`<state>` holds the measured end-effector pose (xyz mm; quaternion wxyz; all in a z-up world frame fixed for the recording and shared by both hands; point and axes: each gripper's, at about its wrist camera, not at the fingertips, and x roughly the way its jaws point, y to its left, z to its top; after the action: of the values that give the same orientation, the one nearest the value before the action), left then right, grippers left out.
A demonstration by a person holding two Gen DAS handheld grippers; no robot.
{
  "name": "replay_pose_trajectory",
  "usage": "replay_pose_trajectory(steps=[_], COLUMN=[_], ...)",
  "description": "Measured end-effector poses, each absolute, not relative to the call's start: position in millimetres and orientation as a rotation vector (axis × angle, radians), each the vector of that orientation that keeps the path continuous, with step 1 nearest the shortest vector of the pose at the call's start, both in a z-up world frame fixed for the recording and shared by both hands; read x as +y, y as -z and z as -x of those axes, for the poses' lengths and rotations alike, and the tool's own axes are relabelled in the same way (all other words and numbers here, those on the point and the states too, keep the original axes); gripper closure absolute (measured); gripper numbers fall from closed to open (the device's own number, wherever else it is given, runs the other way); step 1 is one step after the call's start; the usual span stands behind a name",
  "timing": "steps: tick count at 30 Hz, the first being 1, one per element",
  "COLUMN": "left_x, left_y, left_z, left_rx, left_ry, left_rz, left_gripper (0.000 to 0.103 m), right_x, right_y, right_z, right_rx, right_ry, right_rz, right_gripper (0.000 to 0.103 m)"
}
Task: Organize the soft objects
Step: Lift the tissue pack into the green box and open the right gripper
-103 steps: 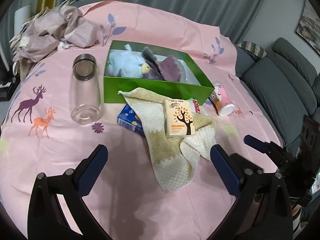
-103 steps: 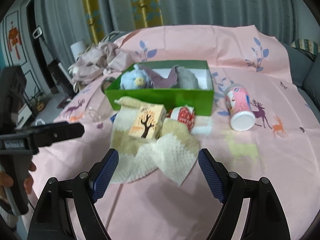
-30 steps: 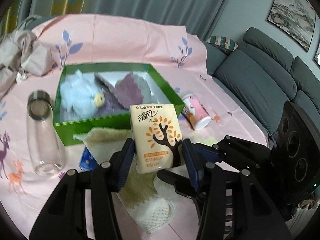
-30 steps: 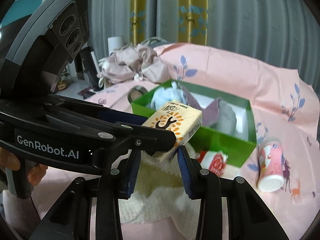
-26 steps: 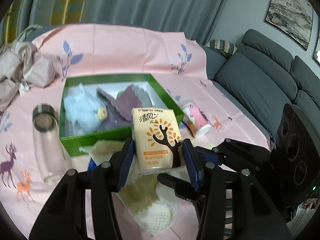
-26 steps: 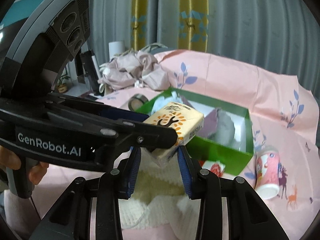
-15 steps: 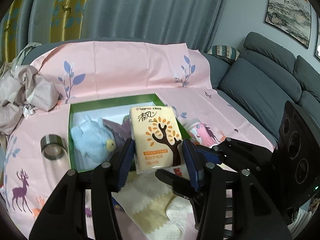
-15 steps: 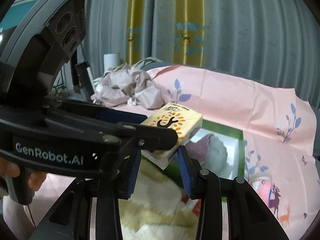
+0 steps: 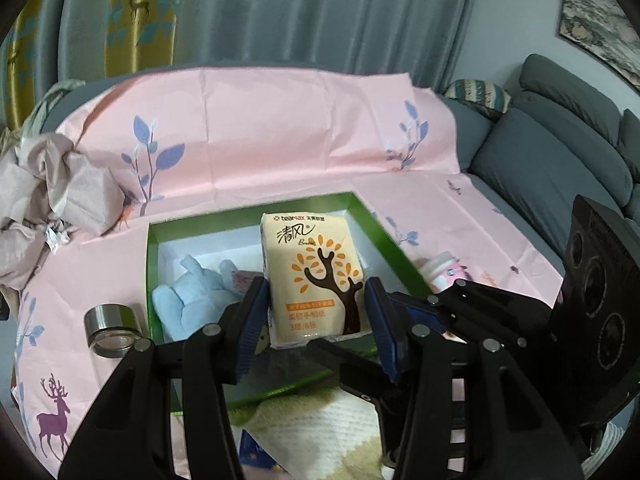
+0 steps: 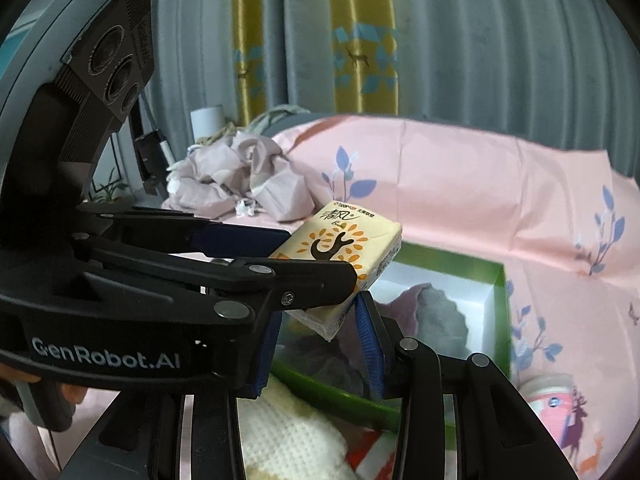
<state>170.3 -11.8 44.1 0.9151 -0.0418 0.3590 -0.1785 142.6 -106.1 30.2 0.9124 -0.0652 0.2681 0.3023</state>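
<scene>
Above the green box (image 9: 372,220) we hold a tissue pack (image 9: 314,276) in our left claw (image 9: 316,320), its pads pressed on both long sides of the pack. Our right claw (image 10: 320,340) sits just under the pack's lower edge, its blue pads narrow around that corner; we cannot tell whether they actually pinch it.

We judge this to be the carry-and-drop step: the pack hangs over the box, not yet lowered. Next we would need to bring it down into bare white floor at the far right of the box and let go.

Inside the box lie a pale blue plush toy (image 9: 192,296) and a purple-grey plush (image 10: 436,312), which take up much of the floor. A cream knitted towel (image 9: 320,424) lies on the bench against the near wall, apparently yet to be stowed. Beside the box are a glass bottle (image 9: 114,332) and a pink cup (image 9: 446,274), both hard things to leave alone.
</scene>
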Motion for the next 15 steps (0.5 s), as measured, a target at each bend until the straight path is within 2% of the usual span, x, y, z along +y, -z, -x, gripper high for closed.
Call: replay_pose_trajectory(steps=[9,12,15], left_x=[-14.2,-14.7,-18.6], left_y=[-10.8,-3.8,-0.3], left_z=[-198.8,-203.9,-204.9], left_rx=[0.829,0.856,0.863], left_ry=[0.338,0.334,0.312], left_rz=[0.087,0.103,0.09], left_gripper=[0.055,0.05,0.038], right_x=[-101.1,-100.4,-100.1], right_y=[5.4,11.8,13.9], right_z=[-174.9,-181.0,-186.4], right_rx=[0.677,0.708,0.73], right_ry=[-0.609,-0.593,-0.569], right_rz=[0.092,0.098,0.098], right_gripper=[0.063,0.063,0.063])
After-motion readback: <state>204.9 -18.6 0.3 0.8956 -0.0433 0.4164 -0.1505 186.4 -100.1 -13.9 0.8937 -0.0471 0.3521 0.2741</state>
